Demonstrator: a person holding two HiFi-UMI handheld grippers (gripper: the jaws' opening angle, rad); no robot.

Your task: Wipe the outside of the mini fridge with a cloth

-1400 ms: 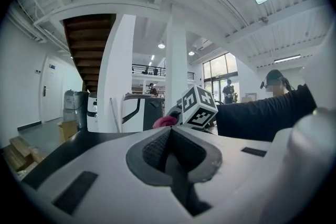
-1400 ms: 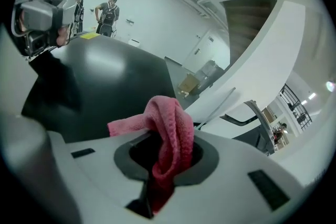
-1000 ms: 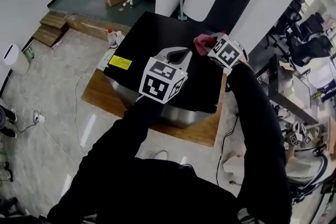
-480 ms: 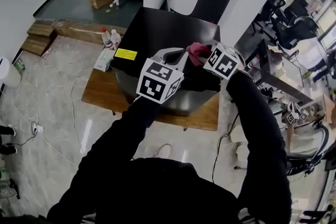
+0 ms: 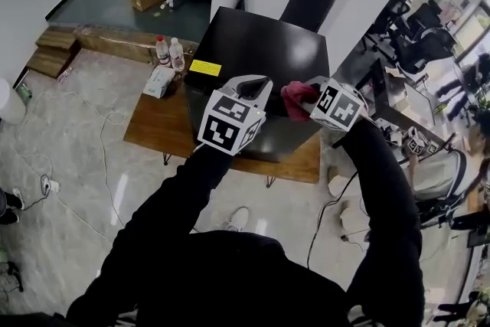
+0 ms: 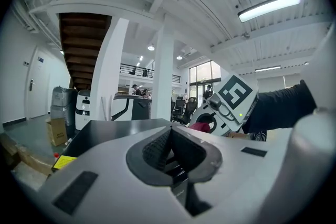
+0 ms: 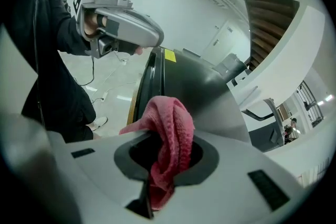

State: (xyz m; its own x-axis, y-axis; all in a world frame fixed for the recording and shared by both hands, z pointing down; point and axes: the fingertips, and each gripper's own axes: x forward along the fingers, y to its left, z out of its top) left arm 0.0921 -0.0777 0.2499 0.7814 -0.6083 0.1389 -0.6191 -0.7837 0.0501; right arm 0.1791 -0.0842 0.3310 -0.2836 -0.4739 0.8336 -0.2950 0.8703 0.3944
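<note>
Cloth, clamped in the right gripper, may drag free on the fridge edge; the left gripper is clenched on nothing.

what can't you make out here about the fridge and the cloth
- Whether the cloth touches the mini fridge: in the head view the right gripper covers the contact, and in the right gripper view the cloth's own bunch hides it.
- Most of the fridge's front: in the head view, it is behind the left gripper and the person's sleeves.
- Print on the yellow label: too small in every view.
</note>
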